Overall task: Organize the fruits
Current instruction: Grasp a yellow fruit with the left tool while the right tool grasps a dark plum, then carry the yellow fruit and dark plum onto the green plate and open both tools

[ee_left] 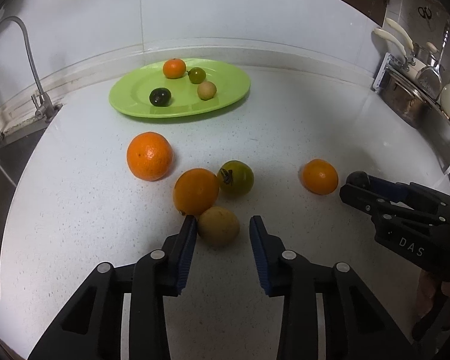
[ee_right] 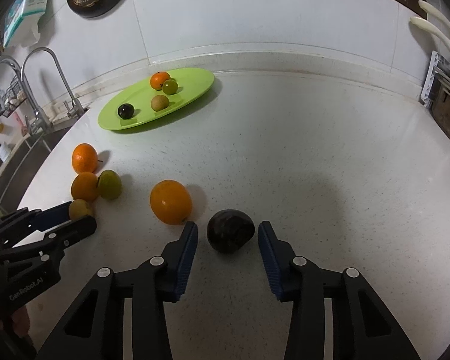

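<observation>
A tan round fruit (ee_left: pixel 218 225) lies on the white counter between the fingers of my left gripper (ee_left: pixel 223 220). Its left pad touches the fruit, while a gap shows at the right pad. A dark round fruit (ee_right: pixel 230 231) sits between the fingers of my right gripper (ee_right: pixel 227 226), with gaps on both sides. Behind the tan fruit lie two oranges (ee_left: pixel 196 191) (ee_left: pixel 149 156) and a green fruit (ee_left: pixel 235 177). A third orange (ee_left: pixel 320 176) is next to the right gripper. The green plate (ee_left: pixel 234 90) at the back holds several small fruits.
A sink with a tap (ee_left: pixel 30 60) lies to the left. Pots and utensils (ee_left: pixel 411 96) crowd the right edge of the counter. A white wall stands behind the plate. A hand (ee_left: pixel 444 297) holds the right gripper's handle.
</observation>
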A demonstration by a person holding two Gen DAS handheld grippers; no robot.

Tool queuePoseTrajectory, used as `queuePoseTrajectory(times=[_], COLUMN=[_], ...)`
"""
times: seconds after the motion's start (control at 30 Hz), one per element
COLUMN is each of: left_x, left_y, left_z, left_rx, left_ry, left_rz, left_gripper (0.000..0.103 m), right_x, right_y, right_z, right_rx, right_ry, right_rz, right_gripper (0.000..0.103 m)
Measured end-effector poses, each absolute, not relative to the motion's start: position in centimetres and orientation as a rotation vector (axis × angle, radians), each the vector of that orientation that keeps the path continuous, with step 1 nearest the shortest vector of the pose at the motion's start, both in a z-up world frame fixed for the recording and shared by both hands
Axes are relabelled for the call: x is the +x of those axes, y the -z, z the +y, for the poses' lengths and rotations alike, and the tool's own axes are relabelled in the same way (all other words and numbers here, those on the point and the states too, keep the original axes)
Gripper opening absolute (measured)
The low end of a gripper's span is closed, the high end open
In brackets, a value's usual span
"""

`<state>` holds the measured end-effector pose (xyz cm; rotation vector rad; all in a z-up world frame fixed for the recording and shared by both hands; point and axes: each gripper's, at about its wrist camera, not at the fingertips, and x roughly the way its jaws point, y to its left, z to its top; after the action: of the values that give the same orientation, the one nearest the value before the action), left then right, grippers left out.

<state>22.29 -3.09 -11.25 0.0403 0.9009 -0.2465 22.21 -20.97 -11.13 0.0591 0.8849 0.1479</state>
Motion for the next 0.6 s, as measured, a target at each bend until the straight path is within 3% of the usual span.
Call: queuePoseTrajectory(times=[0.17, 0.6], left_x=[22.5, 21.4], left_y=[11.3, 9.7], left_z=[-3.1, -2.6], left_rx=[0.046, 0.047], left_ry=[0.255, 0.305], left_rz=[0.903, 0.863], left_gripper=[0.03, 0.03], right_x=[22.3, 21.0], right_y=[11.2, 9.4], right_z=[-20.9, -19.8], right_rx=[0.053, 0.081], right_ry=[-0.139, -0.174], right_rz=[0.875, 0.842], right_gripper=[0.033, 0.032])
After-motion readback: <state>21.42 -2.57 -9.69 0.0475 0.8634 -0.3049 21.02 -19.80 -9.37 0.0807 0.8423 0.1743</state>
